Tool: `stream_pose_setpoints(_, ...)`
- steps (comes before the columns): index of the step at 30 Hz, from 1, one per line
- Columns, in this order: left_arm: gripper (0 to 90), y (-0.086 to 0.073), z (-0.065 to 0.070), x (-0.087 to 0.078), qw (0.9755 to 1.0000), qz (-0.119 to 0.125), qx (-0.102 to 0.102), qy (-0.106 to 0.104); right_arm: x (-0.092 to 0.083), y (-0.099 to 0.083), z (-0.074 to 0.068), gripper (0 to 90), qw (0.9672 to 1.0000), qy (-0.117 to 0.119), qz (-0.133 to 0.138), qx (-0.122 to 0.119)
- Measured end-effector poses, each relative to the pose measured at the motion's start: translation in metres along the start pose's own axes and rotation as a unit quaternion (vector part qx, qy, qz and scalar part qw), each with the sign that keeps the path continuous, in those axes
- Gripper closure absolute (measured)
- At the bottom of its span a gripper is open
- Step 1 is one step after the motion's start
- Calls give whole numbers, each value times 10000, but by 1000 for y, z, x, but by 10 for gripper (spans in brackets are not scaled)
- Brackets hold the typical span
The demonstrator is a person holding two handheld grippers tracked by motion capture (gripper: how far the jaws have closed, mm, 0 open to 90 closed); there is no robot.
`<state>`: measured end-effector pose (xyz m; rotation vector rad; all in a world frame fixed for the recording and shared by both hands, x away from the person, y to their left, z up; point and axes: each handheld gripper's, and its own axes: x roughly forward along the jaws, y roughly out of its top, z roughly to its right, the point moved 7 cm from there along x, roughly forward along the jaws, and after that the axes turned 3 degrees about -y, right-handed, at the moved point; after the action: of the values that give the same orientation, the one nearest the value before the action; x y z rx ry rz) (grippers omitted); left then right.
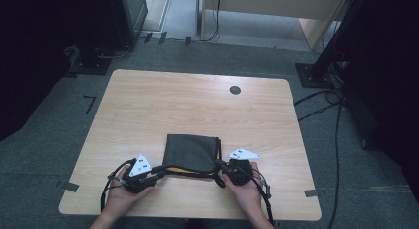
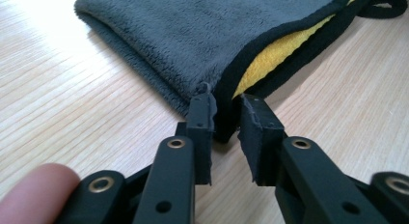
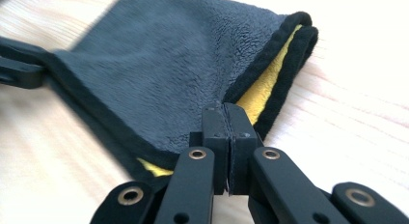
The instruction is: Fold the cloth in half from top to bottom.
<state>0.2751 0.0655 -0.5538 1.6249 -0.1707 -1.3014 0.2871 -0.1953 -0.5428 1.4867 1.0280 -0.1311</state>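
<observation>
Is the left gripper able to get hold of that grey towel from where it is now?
Probably yes. The left gripper already has the grey towel's black-edged corner between its fingers, with a small gap left, and nothing on the table blocks it.

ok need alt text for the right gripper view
The right gripper has its black fingers shut on the corner of a folded grey cloth with black trim and a yellow underside. The cloth lies on a pale wooden table.

High view above the person's side, facing forward and down on the table point(image 1: 148, 105), gripper views low, close, sharing the folded cloth point(image 2: 202, 35).
</observation>
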Motion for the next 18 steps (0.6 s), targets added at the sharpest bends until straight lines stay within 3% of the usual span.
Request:
stream_pose_setpoints(3, 791, 1, -1, -6, 10000, 50, 34, 69, -14, 3, -1, 893, 9983, 345, 27, 473)
stream_pose_setpoints(8, 873, -5, -6, -6, 9999, -88, 100, 92, -12, -8, 6, 882, 9979, 272, -319, 490)
stream_pose_setpoints(11, 860, -4, -8, -10, 10000, 25, 25, 39, -6, -18, 15, 802, 9976, 10, -550, 414)
stream_pose_setpoints(14, 728, 4, -7, -18, 9980, 500, -233, -317, -14, -11, 16, 743, 9985, 50, -284, 460)
stream_pose_setpoints(16, 642, 9, -5, -18, 9968, 642, -284, -372, -21, -4, 15, 729, 9988, 78, -31, 475)
stream_pose_setpoints(18, 617, 11, 1, -13, 9972, 622, -226, -340, -22, -1, 11, 716, 9990, 34, 49, 448)
